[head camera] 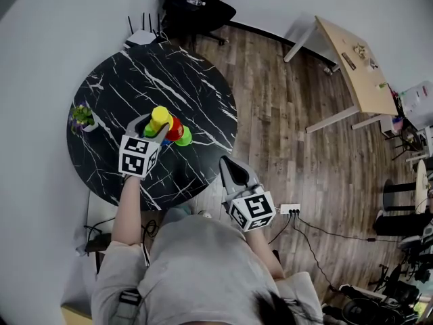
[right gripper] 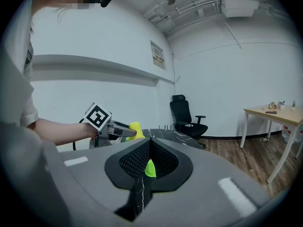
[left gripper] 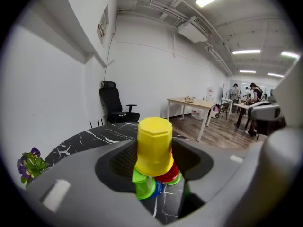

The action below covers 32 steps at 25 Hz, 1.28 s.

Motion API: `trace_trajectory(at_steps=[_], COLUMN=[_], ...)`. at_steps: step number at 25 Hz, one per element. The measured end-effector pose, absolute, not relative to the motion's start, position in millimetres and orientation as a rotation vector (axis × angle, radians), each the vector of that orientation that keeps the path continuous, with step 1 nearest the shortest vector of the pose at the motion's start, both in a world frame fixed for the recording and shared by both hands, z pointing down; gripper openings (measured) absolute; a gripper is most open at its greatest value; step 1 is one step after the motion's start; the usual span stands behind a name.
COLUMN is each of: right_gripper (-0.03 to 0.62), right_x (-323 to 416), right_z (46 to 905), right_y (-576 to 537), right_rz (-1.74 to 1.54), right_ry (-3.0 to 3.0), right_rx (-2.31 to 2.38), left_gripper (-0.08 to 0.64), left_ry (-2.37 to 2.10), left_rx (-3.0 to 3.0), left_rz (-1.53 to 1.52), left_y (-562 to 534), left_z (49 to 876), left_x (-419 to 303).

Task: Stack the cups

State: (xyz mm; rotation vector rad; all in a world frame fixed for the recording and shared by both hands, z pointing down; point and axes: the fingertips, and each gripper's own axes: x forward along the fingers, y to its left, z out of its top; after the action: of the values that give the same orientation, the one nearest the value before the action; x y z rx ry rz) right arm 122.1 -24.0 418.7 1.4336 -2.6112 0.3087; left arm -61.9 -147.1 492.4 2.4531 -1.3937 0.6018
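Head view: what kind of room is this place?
Probably an office or lab workspace: a black swivel office chair, a light wooden desk on white legs, and a round black marble-patterned table.

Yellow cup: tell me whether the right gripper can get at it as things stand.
Probably not yet. The left gripper stands open around the yellow cup atop the stacked cups, and the right gripper is shut, held back off the table's edge.

left gripper [head camera: 159, 128]: jaws apart (reached forward) | right gripper [head camera: 227, 165]: jaws together
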Motion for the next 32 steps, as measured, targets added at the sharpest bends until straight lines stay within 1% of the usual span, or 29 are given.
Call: trace_trajectory(at_steps=[8,11,13,17,22,25,32], right_gripper=[0.003,0.003,0.003,0.004,0.005,0.005,0.005], right_x=[116.2,113.2,110.6,103.0,101.3,103.8,110.6], right_z=[415.3,407.5,399.6,381.6,360.6,350.8,328.6], right_y=[-27.9,-29.8,-33.3,-40.1,-43.5,-41.4,-28.6], right_rz=[0.297,0.289,0.272,0.226,0.185,0.167,0.062], right_ry=[-2.646,-2.676,-2.699,-2.754,-2.803,-2.818,-2.834], right_rx=[1.415,1.399,1.392,1.373,1.37,1.373,1.388], left_gripper=[0.284,0.281,0.25,0.135,0.079,0.058,0.058], left_ry=[-1.413,-1.462,-1.521,-1.662,-1.795,-1.855,-1.953], left_rx=[2.482,2.493,2.496,2.489,2.458,2.438,2.409], left_rz=[0.555,0.47,0.4,0.316,0.187,0.119,-0.046], left_y=[-139.2,-126.4,-116.1,-92.9,-64.1,-45.9,-5.8], left_z=[480.3,460.2,443.0,412.3,379.4,363.5,338.6], left_x=[-67.7,-72.5,-78.6,-96.0,-113.1,-118.9,-122.3])
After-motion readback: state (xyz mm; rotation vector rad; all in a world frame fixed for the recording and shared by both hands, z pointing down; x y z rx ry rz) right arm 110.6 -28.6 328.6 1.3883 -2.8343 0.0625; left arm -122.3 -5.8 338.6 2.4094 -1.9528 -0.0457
